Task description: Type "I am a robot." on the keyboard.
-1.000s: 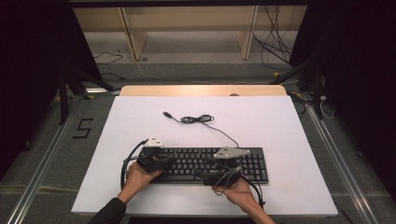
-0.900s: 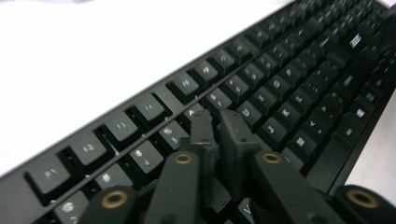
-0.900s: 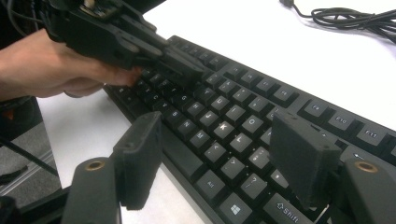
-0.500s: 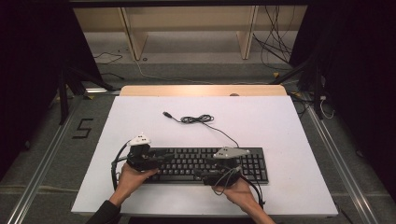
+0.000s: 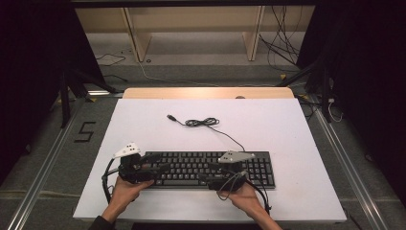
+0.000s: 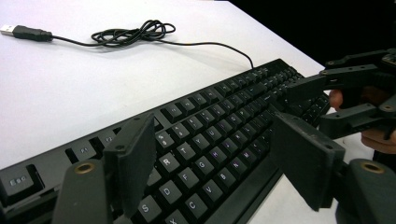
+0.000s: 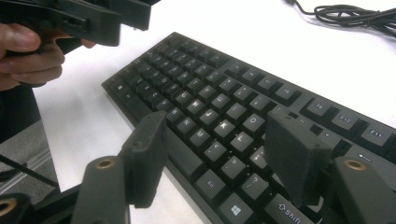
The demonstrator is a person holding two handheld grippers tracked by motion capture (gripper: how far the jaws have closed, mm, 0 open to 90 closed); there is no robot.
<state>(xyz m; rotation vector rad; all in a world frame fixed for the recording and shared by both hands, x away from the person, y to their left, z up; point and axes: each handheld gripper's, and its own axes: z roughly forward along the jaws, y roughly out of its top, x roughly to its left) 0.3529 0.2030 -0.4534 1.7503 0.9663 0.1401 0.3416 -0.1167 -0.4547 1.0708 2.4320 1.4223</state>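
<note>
A black keyboard [image 5: 206, 168] lies along the near side of the white table top [image 5: 287, 139]. Its thin cable runs back to a loose coil [image 5: 201, 122] and a USB plug [image 5: 171, 117]. My left gripper [image 5: 160, 168] hovers over the keyboard's left end, pointing right. Its jaws have just been opening and stand open above the letter keys [image 6: 205, 154], gripping nothing. My right gripper [image 5: 211, 173] hovers over the middle of the keyboard, pointing left. Its jaws have just been closing a little and remain open above the keys [image 7: 219, 126], pressing on nothing.
The coil [image 6: 133, 33] and plug [image 6: 21, 31] lie on bare white surface beyond the keyboard. A wooden strip [image 5: 206, 92] borders the table's far edge, with shelving and floor cables behind. Metal rails [image 5: 43, 163] run along both sides.
My left gripper has slid left along the keyboard towards its left end, and its jaws went from shut to open. The right hand has stayed in place.
</note>
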